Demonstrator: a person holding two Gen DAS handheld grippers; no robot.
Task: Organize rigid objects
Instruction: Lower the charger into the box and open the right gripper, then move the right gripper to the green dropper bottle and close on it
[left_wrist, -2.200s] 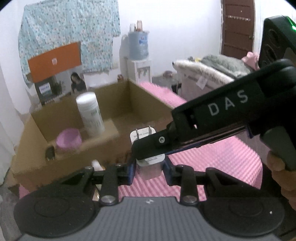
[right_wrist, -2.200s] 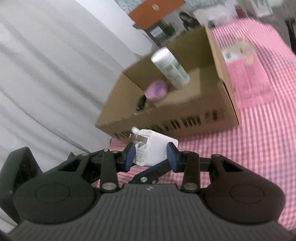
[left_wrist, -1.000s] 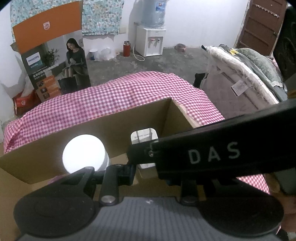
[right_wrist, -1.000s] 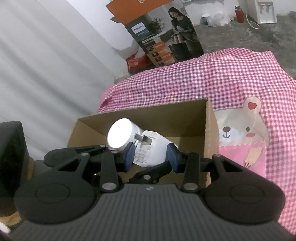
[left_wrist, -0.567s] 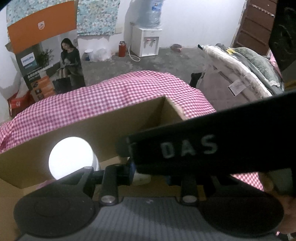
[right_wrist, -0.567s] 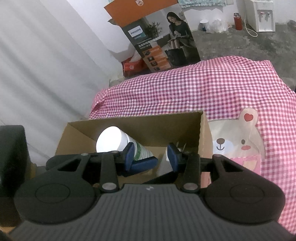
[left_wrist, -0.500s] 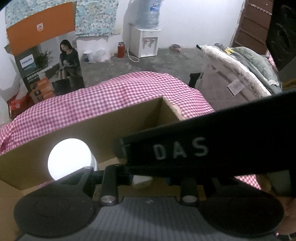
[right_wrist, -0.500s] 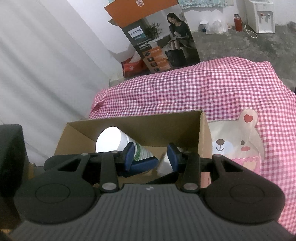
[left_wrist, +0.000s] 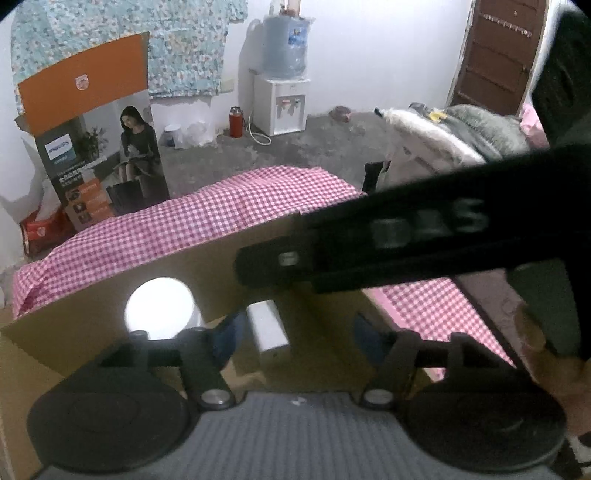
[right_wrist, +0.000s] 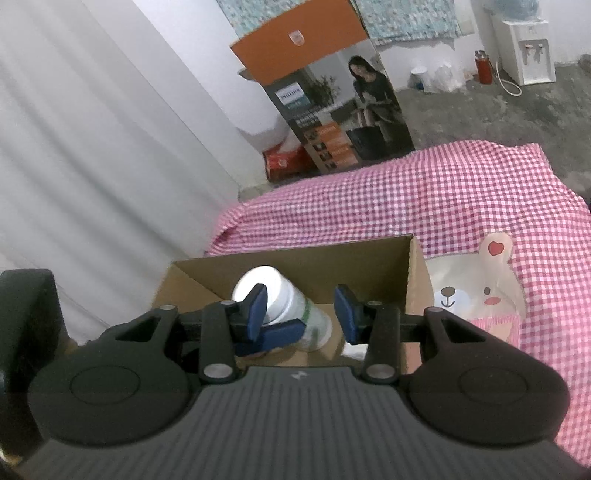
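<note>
Now opening jaws around charger (left_wrist: 267, 326)

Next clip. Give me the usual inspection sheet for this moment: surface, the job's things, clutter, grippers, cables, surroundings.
Surface: pink checked cloth with a bear print.
Job's things: cardboard box on the cloth; inside it a white bottle and a white charger.
Clutter: nothing seen on the cloth besides the box.
Grippers: left gripper over the box, jaws opening, charger between them but free of the pads. Right gripper open, gripping nothing.
Cables: white cord on the floor by the water dispenser.
Surroundings: printed carton, white curtain, brown door, bedding pile.
</note>
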